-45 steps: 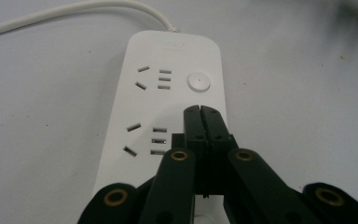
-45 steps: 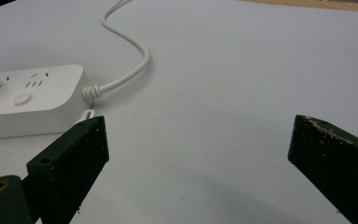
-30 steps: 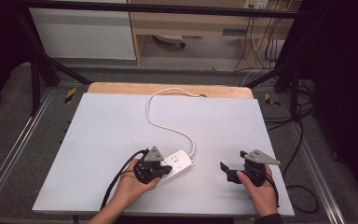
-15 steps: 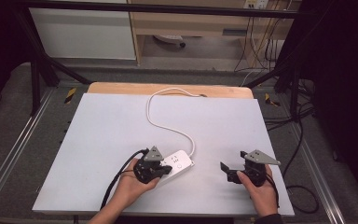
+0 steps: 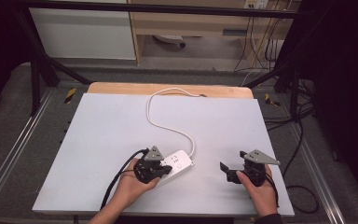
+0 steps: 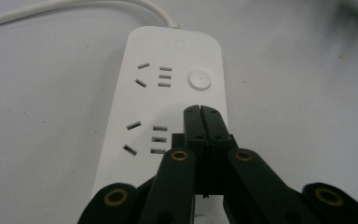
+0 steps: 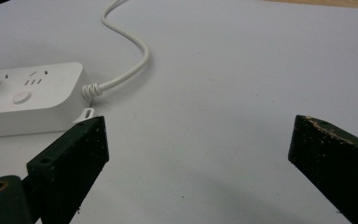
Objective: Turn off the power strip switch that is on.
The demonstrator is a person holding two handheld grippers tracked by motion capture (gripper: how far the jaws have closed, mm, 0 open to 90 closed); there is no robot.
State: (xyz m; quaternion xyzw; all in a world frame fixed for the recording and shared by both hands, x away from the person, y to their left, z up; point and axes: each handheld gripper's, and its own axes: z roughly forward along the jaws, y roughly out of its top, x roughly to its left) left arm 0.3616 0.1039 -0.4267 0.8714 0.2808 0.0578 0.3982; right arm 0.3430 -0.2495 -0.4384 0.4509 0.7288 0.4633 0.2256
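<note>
White power strip flat on the table, near the front edge, left of middle; long axis slanting from front-left to back-right, cord leaving the far end. Directly over its near end: left hand-held gripper, jaws pressed together, tips just short of the round button. Well off to the right: right hand-held gripper, jaws wide apart, holding nothing. Left clearly nearer for a likely button press.
</note>
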